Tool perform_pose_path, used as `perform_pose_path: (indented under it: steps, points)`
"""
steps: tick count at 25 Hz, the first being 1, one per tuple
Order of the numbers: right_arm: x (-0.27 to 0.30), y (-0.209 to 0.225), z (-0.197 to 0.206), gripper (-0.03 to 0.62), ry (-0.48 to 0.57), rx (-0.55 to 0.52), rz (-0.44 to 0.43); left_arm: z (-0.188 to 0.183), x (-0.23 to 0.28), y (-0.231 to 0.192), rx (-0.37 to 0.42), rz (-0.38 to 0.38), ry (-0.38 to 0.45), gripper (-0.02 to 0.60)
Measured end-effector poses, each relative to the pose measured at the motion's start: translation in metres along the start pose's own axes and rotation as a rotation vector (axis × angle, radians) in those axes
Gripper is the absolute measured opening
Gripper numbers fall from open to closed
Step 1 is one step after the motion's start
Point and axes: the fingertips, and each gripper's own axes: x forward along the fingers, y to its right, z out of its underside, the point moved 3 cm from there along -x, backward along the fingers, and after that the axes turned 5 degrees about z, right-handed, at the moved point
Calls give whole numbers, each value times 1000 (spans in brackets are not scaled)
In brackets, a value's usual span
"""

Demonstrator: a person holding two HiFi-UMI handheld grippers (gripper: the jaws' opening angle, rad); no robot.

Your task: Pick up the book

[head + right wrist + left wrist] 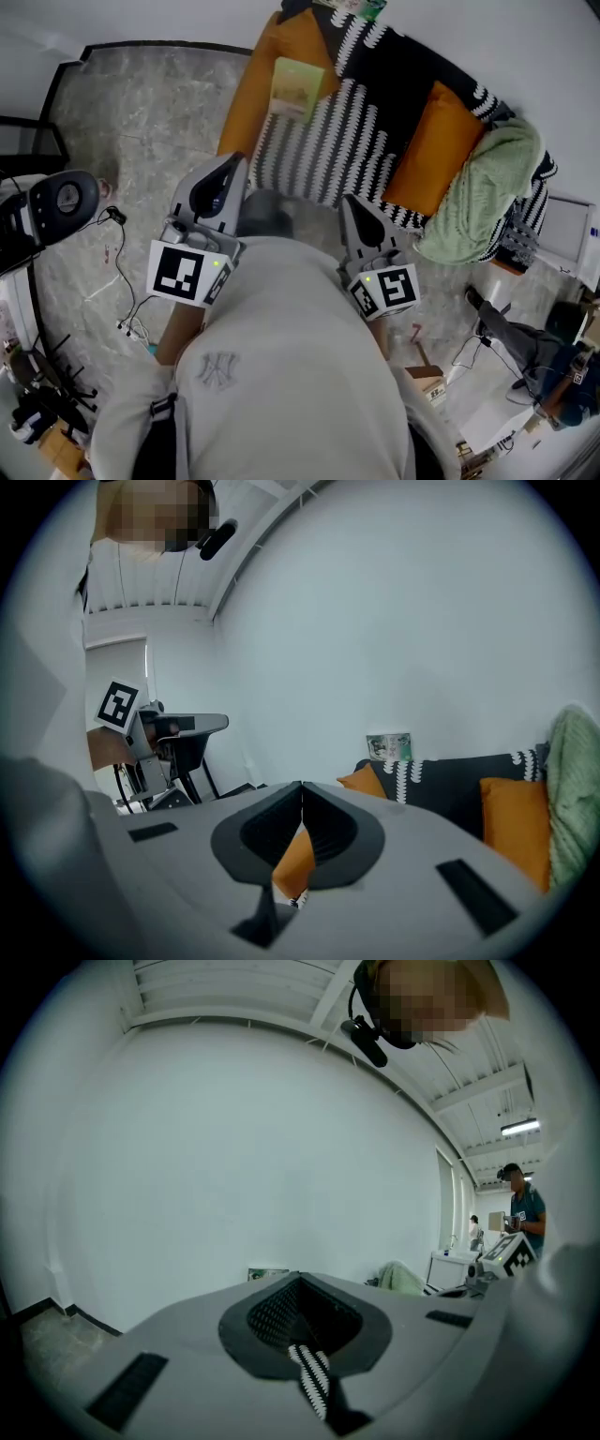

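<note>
White walls and a grey stone-patterned floor (150,122) surround a sofa (394,70) covered in black-and-white zigzag cloth. The left claw (230,169) and right claw (354,204) are both closed and empty. In each gripper view the two jaws meet at the tip, and only sofa fabric shows through the gap behind them. Both claws hang just short of the sofa's front edge and point toward it.

The step in hand looks like the approach. To do it well, the nearer left claw should open before it arrives. It should then come in low and slide one jaw under a free edge of the book (298,86), because the soft cushion will likely give under any downward push.

The pale green book lies flat on the orange cushion (281,47) at the sofa's left end. It is ahead of the left claw and well apart from it, and the right claw is farther off. A second small green cover (389,746) stands on the sofa back against the wall, and I cannot tell whether it is a book.
</note>
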Motion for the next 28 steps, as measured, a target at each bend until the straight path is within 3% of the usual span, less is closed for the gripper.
perform_pose_path:
  steps: [11,28]
  points:
    - [12,8,-11,18,-24,53,-14,-17,15,-7,1,-2,-29,2]
    - [124,23,-60,18,-23,42,8,-31,100,-94,-48,64,-63,2]
